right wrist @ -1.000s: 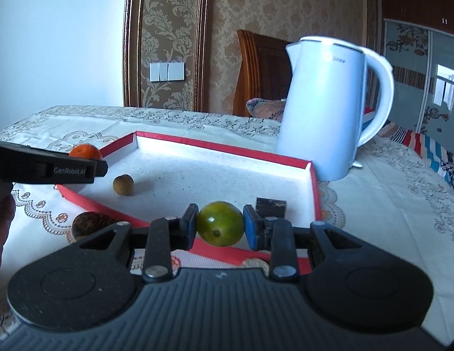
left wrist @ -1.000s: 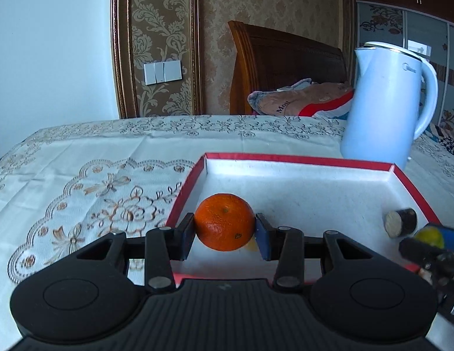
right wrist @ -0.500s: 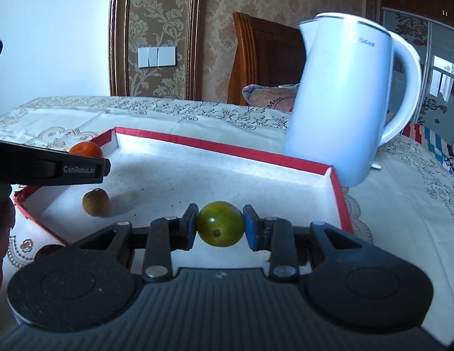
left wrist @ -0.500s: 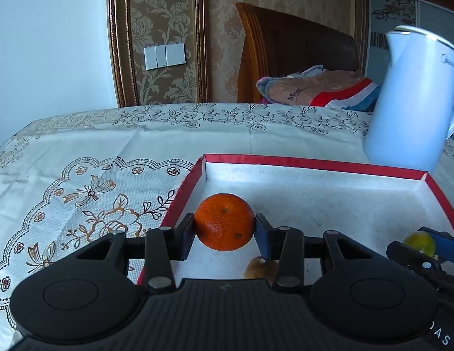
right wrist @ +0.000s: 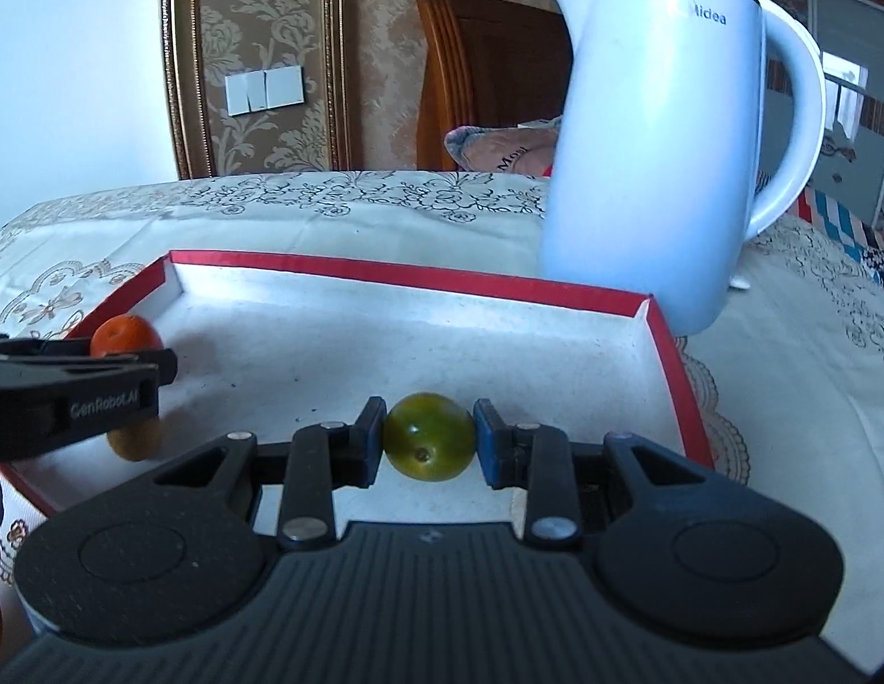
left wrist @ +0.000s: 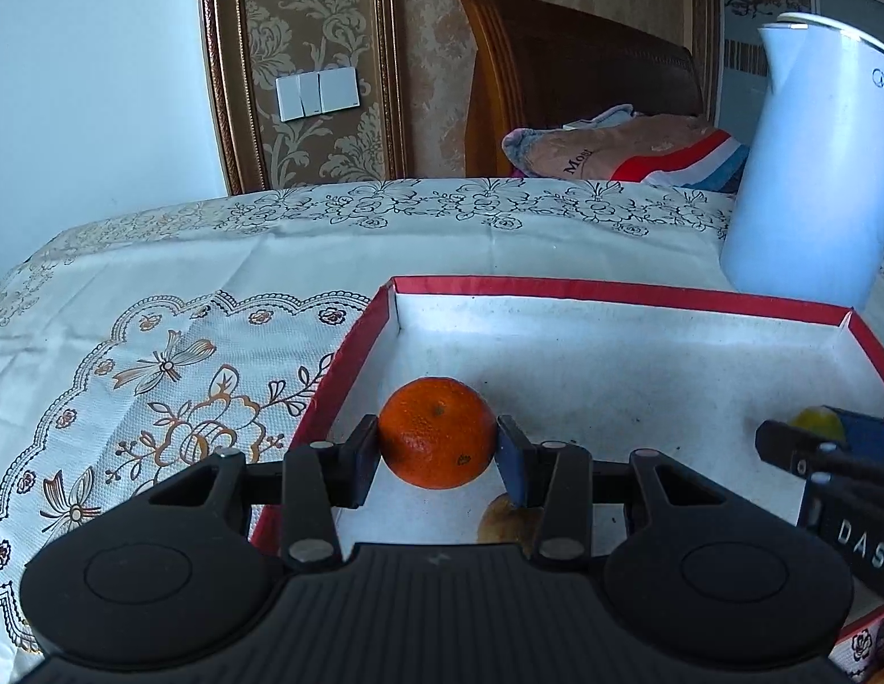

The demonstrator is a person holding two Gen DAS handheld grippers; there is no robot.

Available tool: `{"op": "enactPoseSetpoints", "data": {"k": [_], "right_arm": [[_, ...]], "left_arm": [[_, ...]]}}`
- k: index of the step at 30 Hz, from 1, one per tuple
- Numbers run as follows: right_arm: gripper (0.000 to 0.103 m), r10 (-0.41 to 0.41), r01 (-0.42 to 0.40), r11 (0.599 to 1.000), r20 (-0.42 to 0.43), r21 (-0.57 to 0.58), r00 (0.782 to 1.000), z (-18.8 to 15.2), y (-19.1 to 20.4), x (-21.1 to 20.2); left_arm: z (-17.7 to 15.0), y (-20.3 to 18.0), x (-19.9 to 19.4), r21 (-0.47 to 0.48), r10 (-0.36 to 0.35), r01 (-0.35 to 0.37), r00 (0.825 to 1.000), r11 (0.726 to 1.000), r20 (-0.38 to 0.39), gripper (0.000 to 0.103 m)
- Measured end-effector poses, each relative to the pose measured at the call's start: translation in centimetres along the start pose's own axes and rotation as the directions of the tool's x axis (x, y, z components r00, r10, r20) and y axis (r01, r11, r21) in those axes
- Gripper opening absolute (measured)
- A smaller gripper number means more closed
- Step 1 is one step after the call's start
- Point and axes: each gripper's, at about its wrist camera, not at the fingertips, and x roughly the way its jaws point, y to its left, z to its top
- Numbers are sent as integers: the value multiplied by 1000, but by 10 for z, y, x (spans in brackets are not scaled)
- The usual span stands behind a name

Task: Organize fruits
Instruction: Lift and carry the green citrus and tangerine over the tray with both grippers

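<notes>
A brown fruit (left wrist: 507, 521) is half hidden behind the left tool (left wrist: 439, 453) in the left wrist view, and partly covered by that tool's side in the right wrist view; its kind cannot be told. The left tool is held level over the red-rimmed tray (left wrist: 612, 288) near its left edge, clamped on the orange (left wrist: 438, 432). The right tool (right wrist: 429, 444) is held low over the tray's near right part, clamped on the green fruit (right wrist: 429, 436). Compared with a second ago, both tools have been carried further in over the tray, and the kettle (right wrist: 664, 142) looms closer.
</notes>
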Motion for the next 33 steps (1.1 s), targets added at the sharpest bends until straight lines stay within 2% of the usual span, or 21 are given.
{"op": "enactPoseSetpoints", "data": {"k": [13,25,33], "right_arm": [[31,-41,41,999,-25,2,999,5,2,9],[31,-40,41,999,-39,17,998,7,-2,12],[32,-40,41,999,-40,16,998,6,-3,11]], "left_arm": [[-1,-2,2,9,14,-14,1000,1000,-1,42],[-3,5,3,-23,23,-23,1000,999,-4,43],[-4,2,1,-2,32,-32,999,999,6,43]]}}
